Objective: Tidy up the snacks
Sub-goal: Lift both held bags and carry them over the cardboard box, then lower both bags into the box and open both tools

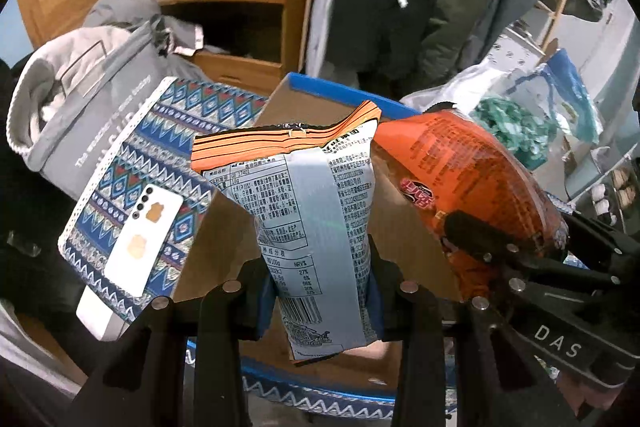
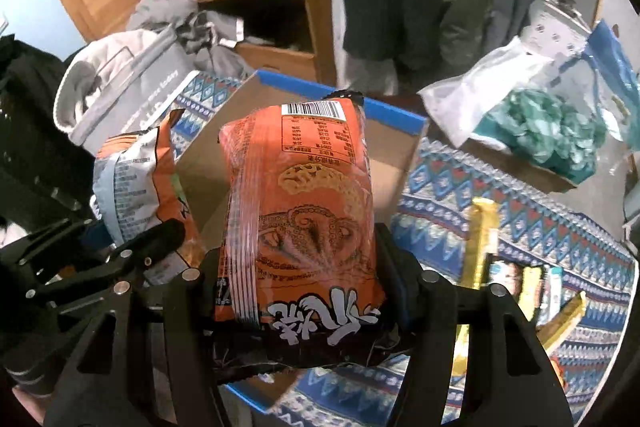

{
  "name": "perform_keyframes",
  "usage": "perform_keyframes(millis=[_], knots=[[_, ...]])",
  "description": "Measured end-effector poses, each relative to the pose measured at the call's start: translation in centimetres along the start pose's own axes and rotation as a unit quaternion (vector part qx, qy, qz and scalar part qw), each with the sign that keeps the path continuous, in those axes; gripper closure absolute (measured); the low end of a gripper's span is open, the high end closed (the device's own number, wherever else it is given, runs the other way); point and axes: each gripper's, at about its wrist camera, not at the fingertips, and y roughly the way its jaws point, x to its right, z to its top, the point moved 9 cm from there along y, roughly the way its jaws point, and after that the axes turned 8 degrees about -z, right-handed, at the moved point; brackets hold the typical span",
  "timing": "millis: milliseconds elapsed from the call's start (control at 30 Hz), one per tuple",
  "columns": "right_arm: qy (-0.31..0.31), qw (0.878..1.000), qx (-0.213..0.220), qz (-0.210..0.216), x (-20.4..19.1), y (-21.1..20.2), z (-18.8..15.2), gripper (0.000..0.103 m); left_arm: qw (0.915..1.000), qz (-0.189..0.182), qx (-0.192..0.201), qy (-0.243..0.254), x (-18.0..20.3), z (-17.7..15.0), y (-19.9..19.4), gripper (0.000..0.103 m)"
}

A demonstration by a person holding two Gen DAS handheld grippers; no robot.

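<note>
Two snack bags are held at once above the open cardboard box (image 1: 316,107), so both are judged to be staged for dropping in.

The left gripper (image 1: 320,287) is closed on the silver-backed bag (image 1: 316,211), pinched low on each side, its orange striped seal at the top. The back panel is turned to the camera: dense Chinese print, a nutrition table headed "NRV%", "27%", a barcode near the bottom edge.

The right gripper (image 2: 296,291) is clamped on the orange bag (image 2: 304,195), held upside down: the barcode and table are at the far end, the large white characters inverted near the fingers. An octopus drawing is seen on the front. Brand not legible.

More snacks (image 2: 532,287) are left on the patterned cloth (image 2: 520,211) at the right, so sorting is judged unfinished. "DAS" is read on the right gripper's body. A white phone (image 1: 140,239) lies left of the box, clear of the drop.
</note>
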Motion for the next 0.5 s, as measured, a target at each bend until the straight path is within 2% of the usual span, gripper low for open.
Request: perform_keyframes(millis=[400,500], knots=[[-0.006,1.0,-0.027,0.002,-1.5,3.1,-0.1,0.039,0.9992,0.021,-0.024,-0.024,-3.4,-0.9,1.8,0.065],[0.001,1.0,-0.03,-0.004,-1.3,3.4,0.0,0.036,0.9988,0.03,-0.026,-0.027,-3.8,-0.9,1.9,0.055]])
